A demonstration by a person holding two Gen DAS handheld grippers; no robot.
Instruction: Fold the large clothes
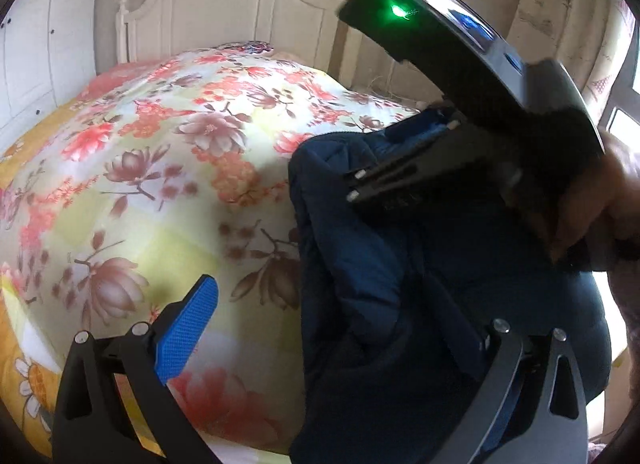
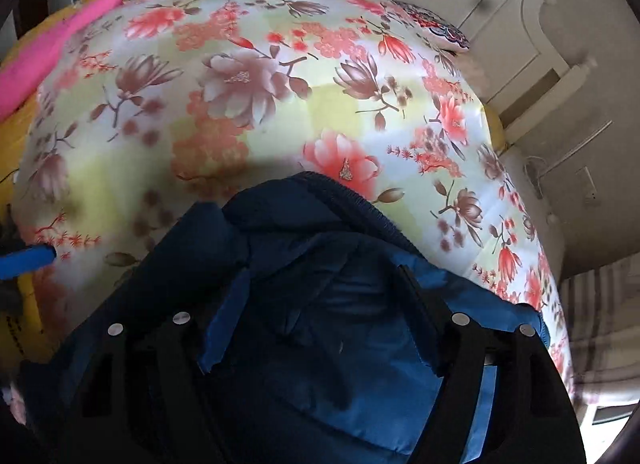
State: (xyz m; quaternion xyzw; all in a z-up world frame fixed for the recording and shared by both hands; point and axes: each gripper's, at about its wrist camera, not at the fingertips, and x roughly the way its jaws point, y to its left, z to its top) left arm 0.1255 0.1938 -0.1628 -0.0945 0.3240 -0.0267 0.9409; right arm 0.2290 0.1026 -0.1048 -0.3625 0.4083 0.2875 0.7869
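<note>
A dark navy padded jacket point(image 1: 420, 264) hangs bunched above the floral bed. In the left wrist view my left gripper point(image 1: 332, 328) is wide open; its left blue pad point(image 1: 186, 328) is free over the bedspread and the jacket drapes over the right finger. My right gripper shows there at the upper right, its fingers point(image 1: 384, 184) pressed together into the jacket's top edge. In the right wrist view the jacket point(image 2: 320, 344) fills the space between the fingers of my right gripper point(image 2: 324, 316), with its ribbed collar point(image 2: 340, 192) ahead. The right pads are partly buried in cloth.
The bed has a shiny floral bedspread point(image 1: 160, 164) with a white headboard point(image 1: 224, 4) and white wardrobe doors point(image 1: 28, 44) behind. A pink cloth point(image 2: 52, 52) lies at the bed's far left edge, a patterned pillow point(image 2: 440, 28) by the headboard, and a curtained window point(image 1: 616, 104) at right.
</note>
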